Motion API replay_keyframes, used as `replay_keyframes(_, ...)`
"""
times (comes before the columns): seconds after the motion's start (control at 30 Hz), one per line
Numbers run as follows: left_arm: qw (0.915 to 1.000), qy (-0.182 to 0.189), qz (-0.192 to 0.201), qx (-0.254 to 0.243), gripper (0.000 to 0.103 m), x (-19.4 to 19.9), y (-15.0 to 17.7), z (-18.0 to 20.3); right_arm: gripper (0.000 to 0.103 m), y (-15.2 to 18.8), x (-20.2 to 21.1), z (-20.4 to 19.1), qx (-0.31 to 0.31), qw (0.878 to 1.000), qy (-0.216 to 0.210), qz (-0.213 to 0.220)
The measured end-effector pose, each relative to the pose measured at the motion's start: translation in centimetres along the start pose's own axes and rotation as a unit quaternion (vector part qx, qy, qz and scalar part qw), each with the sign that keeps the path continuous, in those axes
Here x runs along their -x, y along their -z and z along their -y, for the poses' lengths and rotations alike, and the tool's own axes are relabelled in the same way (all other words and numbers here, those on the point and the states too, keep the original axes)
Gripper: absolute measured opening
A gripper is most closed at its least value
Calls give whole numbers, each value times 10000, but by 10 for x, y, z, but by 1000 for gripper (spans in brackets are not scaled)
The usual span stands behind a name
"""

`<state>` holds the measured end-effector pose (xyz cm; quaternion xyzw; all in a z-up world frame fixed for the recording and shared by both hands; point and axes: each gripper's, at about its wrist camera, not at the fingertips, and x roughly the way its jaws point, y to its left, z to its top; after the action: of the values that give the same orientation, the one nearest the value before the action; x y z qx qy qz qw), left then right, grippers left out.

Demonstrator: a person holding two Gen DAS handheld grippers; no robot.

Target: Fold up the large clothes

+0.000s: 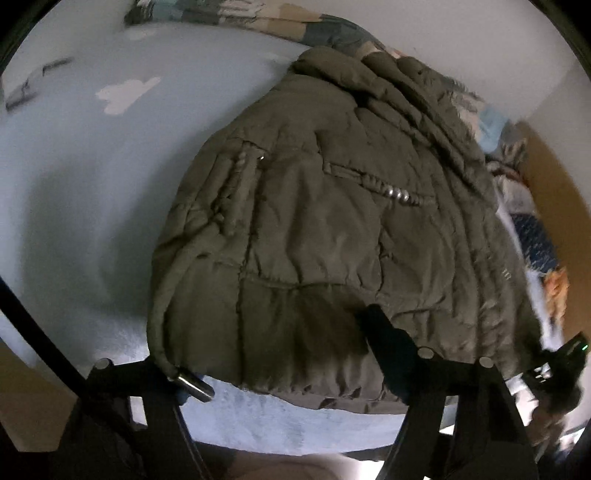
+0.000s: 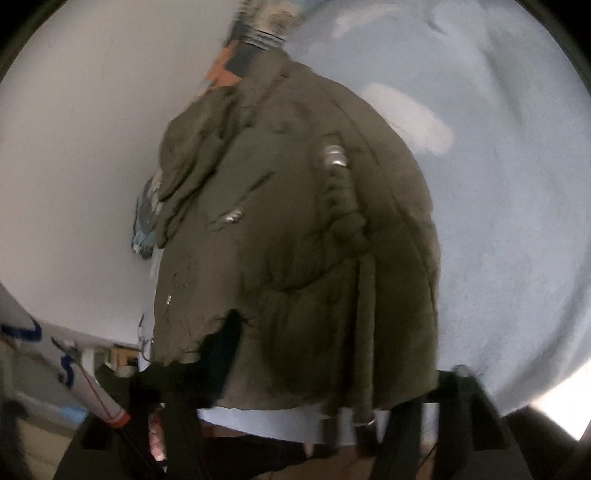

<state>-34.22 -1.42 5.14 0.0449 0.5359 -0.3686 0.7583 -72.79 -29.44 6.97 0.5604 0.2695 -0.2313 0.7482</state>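
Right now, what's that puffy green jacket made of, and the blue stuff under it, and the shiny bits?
The jacket looks like padded nylon or polyester: matte olive, quilted, crinkly. The blue cover beneath looks like soft fleece or plush, slightly fuzzy. The shiny snaps and cord tip look like polished metal, though plated plastic is possible.

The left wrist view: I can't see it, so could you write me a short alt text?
A puffy olive-green quilted jacket lies spread on a pale blue bedsheet, filling most of the fisheye picture. At the bottom, the left gripper has its black fingers apart at the jacket's near hem, one lying on the fabric. A patterned quilt lies bunched along the white wall behind.
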Motion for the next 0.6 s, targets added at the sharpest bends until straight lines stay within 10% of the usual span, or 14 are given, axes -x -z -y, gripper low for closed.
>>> replay_keyframes(0.6, 9976, -533, 210, -388, 91, -17, 9, 11, 44, 8, -10, 19, -751, 9965, 246, 278)
